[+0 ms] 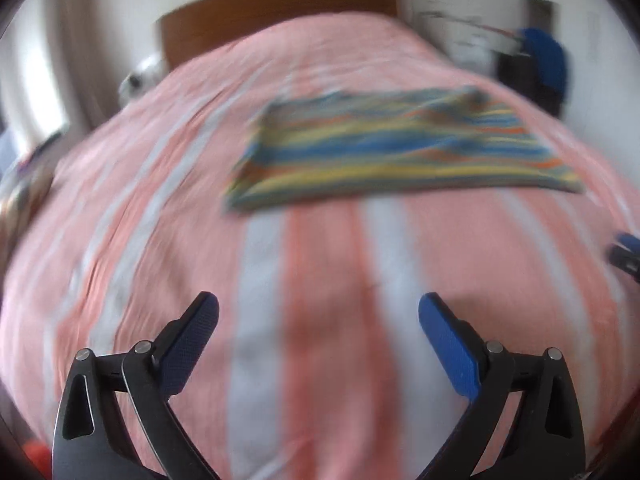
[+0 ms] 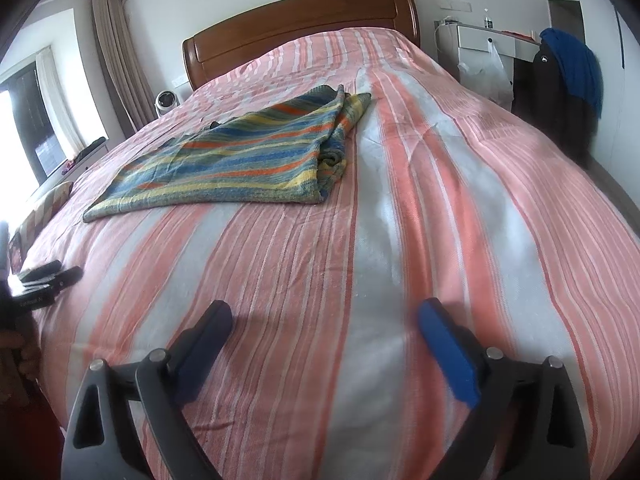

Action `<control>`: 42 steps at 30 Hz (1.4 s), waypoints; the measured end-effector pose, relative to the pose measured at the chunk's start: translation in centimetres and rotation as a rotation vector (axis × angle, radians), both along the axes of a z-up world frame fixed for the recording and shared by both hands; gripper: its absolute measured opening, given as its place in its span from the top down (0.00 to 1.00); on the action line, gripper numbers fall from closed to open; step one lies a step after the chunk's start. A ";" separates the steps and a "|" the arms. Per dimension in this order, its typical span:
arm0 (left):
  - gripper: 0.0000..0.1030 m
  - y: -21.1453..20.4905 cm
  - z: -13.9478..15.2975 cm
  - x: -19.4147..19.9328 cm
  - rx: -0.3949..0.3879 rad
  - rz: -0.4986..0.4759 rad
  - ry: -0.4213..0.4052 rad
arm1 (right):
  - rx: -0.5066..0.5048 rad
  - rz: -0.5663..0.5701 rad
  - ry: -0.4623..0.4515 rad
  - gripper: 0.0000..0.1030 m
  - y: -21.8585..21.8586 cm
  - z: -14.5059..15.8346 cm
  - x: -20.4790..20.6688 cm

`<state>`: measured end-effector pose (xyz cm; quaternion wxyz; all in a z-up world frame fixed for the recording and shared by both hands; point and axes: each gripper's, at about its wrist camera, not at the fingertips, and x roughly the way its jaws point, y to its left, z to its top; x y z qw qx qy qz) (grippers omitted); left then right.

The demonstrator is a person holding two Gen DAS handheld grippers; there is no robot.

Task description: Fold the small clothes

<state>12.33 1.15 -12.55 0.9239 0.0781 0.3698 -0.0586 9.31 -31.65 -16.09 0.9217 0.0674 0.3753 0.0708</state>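
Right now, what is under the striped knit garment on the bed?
The striped knit garment lies flat on the pink-and-white striped bedspread. Whether anything sits between its folded layers or under it cannot be seen.

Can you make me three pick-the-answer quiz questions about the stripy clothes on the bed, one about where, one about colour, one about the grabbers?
1. Where does the striped garment lie?
A. On the bedspread
B. On the floor
C. Over the headboard

2. Which colours stripe the bedspread?
A. Green and black
B. Pink and white
C. Purple and yellow

3. How do the left gripper and right gripper stand?
A. Both clamped on the garment
B. One holds a sock
C. Both open and empty

Answers: 1 A, it rests flat on the bed cover; 2 B, pink and white bands run along the bed; 3 C, only bedspread shows between each pair of fingers.
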 end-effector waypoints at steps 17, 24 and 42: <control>0.95 -25.0 -1.9 9.6 0.193 -0.520 0.061 | 0.169 -0.119 -0.010 0.09 -10.3 6.2 2.9; 0.97 -22.2 -0.2 7.1 0.033 -0.549 -0.017 | 0.331 0.076 0.155 0.09 -9.2 6.6 18.5; 0.97 -6.1 5.4 7.5 -0.403 -0.244 -0.006 | 0.389 0.172 0.232 0.88 3.1 9.8 33.3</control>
